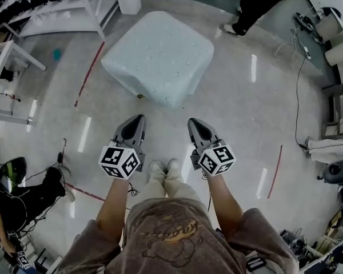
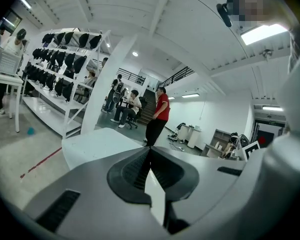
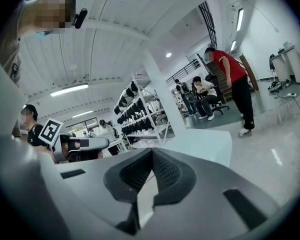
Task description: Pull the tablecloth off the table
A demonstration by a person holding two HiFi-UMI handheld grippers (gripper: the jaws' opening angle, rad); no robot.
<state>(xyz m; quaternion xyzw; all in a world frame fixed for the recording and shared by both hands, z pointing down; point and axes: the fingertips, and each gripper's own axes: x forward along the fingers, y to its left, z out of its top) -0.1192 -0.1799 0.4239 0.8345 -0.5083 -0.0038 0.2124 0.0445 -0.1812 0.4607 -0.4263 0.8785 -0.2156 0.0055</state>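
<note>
head view from above: a person stands on a glossy grey floor [image 1: 240, 124] and holds 2 tools out in front, low in the frame. the left tool [image 1: 139, 120] sits left of centre and the right tool [image 1: 193, 122] right of centre, each with a cube of square markers at its back. both point toward the top of the frame. in each tool's own view the jaws are pressed together with nothing between them. the pale tablecloth [image 1: 160, 56] lies in the upper centre of the frame, draped over the counter so that none of its top shows. its near corner hangs just above the tool tips in the picture and does not touch them. a red tape line [image 1: 90, 73] runs left of the cloth. a white shelving rack [image 1: 63, 7] fills the upper left. a person in a red top [image 1: 257, 1] stands at the upper right. the holder's pale shoes [image 1: 164, 169] show between the tools.
</note>
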